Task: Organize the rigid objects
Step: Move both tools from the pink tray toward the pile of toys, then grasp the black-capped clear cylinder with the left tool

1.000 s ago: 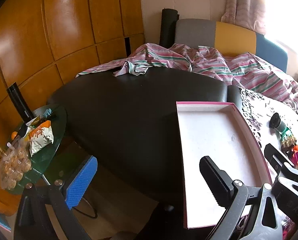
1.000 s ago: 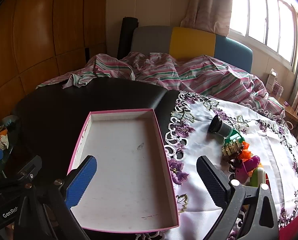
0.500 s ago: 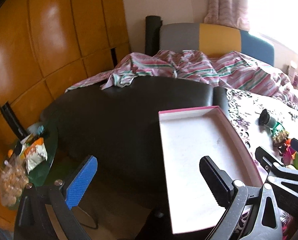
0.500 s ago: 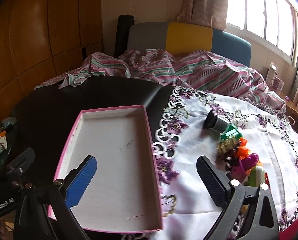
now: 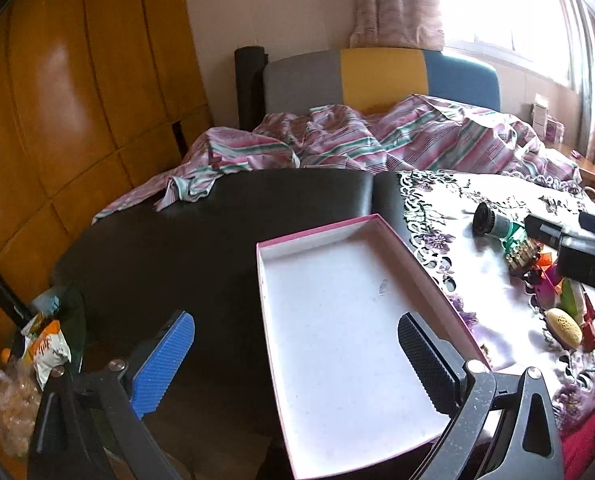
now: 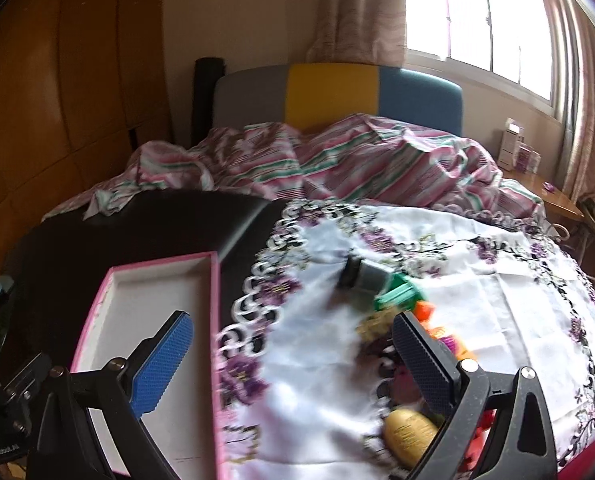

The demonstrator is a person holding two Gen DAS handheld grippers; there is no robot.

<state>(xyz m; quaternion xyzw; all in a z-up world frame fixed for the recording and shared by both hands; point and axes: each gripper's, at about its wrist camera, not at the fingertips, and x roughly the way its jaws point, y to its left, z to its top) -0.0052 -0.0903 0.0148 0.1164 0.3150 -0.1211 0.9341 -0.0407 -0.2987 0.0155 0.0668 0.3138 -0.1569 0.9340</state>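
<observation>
both hand-held grippers have swung rightward over the past second, and that shift is the main change. the right hand-held gripper (image 6: 293, 356) a second ago looked squarely down into the pink-rimmed tray (image 6: 213, 320); now the tray sits at the lower left of its frame and the cluster of small toys (image 6: 409, 312) on the embroidered white cloth (image 6: 477, 280) fills the centre and lower right, blurred by the motion. its jaws stand wide apart with nothing between them. the grey cylinder with a black cap (image 6: 361, 278) lies near the middle of that frame, a green piece (image 6: 397, 296) just beside it, and a yellow oval object (image 6: 409, 432) at the bottom edge, partly behind the black finger. the left hand-held gripper (image 5: 297, 364) is also spread wide and empty; the tray (image 5: 317, 236) has drifted from the right side toward the centre of its view, and more of the cloth and toys show at the right of the frame. the tray is bare, resting on the dark tabletop (image 5: 177, 240) with its right edge touching or overlapping the cloth. judged from this, sorting has not started: the right gripper appears to be lining up on the pile for a first pick, while the left seems placed to attend the tray. which toy is aimed at cannot be told.
</observation>
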